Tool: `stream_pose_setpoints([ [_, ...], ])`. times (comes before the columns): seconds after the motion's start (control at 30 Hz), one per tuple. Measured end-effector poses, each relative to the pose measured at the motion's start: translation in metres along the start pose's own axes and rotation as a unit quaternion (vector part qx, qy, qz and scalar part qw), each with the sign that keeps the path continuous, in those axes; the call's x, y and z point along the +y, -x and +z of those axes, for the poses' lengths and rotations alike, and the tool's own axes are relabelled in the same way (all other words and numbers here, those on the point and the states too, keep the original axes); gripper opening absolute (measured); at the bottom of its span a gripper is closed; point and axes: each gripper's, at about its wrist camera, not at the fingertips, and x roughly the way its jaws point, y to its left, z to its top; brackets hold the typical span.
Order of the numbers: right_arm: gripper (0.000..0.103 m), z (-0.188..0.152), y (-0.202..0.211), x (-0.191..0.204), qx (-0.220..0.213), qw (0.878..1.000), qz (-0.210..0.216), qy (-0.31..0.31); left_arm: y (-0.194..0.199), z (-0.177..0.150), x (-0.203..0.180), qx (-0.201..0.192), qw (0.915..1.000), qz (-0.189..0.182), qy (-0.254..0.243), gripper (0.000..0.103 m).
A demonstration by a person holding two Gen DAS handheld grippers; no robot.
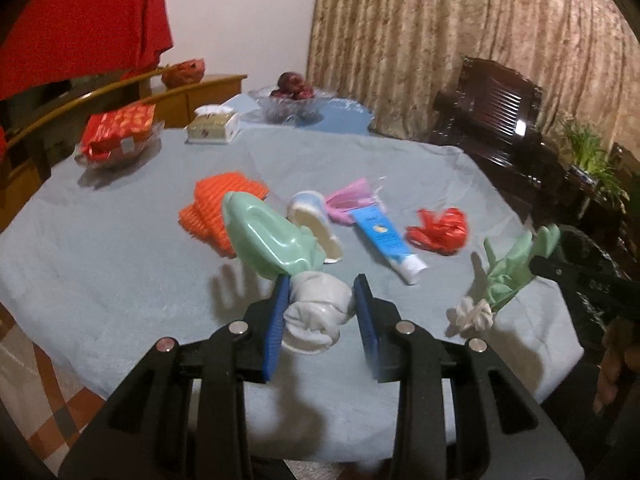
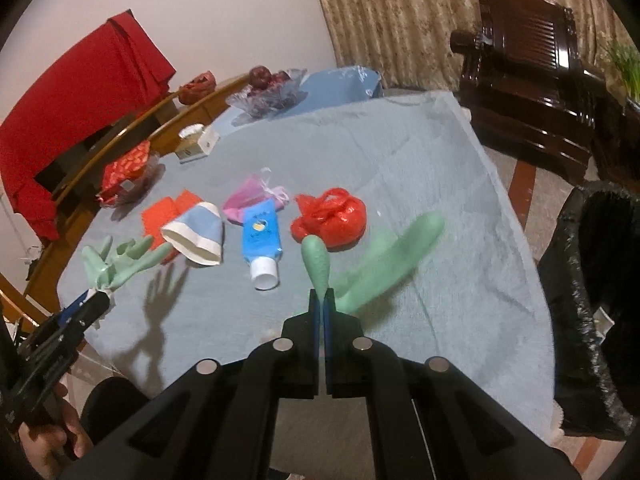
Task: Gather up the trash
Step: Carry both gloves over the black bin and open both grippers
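Observation:
My left gripper [image 1: 322, 284] is shut on the bunched white cuff of a green rubber glove [image 1: 264, 236], which hangs above the blue tablecloth [image 1: 100, 264]. My right gripper [image 2: 320, 296] is shut on a second green glove [image 2: 384, 264], blurred and also off the table. Each view shows the other gripper with its glove [image 1: 516, 268] [image 2: 124, 260]. On the cloth lie a tipped paper cup [image 2: 196, 236], a blue tube [image 2: 260, 236], a red plastic bag [image 2: 332, 220], a pink bag [image 2: 252, 196] and an orange net [image 1: 216, 208].
A bin lined with a black bag [image 2: 592, 288] stands off the table's right edge. At the far side are a tissue box [image 1: 214, 128], a glass fruit bowl [image 1: 290, 100] and a dish of red packets [image 1: 118, 132]. A dark wooden chair [image 1: 496, 120] stands by the curtain.

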Motion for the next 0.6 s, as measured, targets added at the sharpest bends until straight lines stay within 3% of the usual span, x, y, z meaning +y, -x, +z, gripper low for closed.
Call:
stream_pose_setpoints([
  [0.33,0.002,0.007,0.054,-0.012,-0.037,0.999,-0.006,0.000,0.022,0.004,-0.044,-0.013,0.9986,-0.035,-0.037,0.032],
  [0.6,0.002,0.007,0.087,-0.040,-0.060,0.998,-0.029,-0.016,0.027,0.007,-0.102,-0.017,0.9930,-0.081,-0.085,0.032],
])
